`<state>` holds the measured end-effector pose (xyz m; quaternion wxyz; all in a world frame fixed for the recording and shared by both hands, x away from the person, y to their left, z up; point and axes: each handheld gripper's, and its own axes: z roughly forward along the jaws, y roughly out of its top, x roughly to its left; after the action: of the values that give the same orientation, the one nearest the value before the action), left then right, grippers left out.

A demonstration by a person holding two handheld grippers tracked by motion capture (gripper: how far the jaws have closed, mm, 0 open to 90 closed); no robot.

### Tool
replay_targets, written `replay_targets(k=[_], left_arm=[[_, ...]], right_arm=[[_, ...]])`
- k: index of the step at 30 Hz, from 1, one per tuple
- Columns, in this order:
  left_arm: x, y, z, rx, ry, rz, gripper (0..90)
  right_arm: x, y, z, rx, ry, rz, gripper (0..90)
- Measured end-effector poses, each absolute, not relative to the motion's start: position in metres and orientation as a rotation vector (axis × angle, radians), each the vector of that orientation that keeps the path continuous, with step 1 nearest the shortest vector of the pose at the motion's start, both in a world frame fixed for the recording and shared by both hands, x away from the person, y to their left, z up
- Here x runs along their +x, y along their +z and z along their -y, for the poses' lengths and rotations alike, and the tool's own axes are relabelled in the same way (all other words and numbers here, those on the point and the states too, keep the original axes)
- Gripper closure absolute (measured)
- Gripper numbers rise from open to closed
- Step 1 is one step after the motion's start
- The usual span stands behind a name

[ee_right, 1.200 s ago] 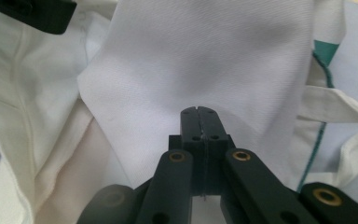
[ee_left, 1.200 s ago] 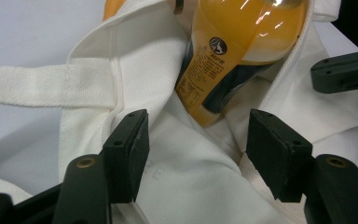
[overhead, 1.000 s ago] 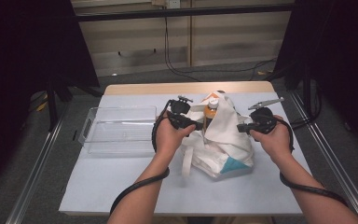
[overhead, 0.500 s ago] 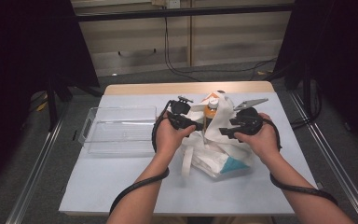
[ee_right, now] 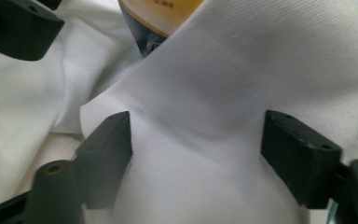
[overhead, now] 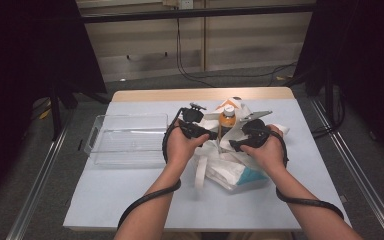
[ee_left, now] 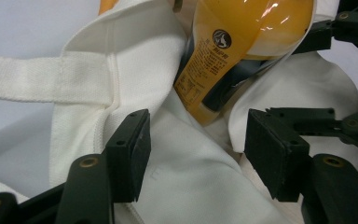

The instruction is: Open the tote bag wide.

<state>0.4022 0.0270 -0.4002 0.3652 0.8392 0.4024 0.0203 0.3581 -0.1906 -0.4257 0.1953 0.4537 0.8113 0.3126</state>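
Left gripper gaping, right gripper gaping — both at white bag, orange bottle

White woven cloth is seen on the bag, with a teal patch at its near corner. The bottle is filled orange, capped white, and labelled in orange with dark print. Both grippers are black. The tray is clear. The table is covered pale blue-grey.
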Motion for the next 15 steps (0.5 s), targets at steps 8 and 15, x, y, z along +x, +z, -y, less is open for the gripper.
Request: replay_targets(k=[8,15], left_arm=[[0.404,-0.403,-0.026,2.157,0.046,-1.042,40.4],[0.405,-0.404,-0.026,2.175,0.065,-1.039,41.5]], right_arm=[[0.362,-0.424,0.202,1.449,0.92,-2.18,66.5],[0.363,-0.426,0.214,1.446,0.876,-2.221,90.0]])
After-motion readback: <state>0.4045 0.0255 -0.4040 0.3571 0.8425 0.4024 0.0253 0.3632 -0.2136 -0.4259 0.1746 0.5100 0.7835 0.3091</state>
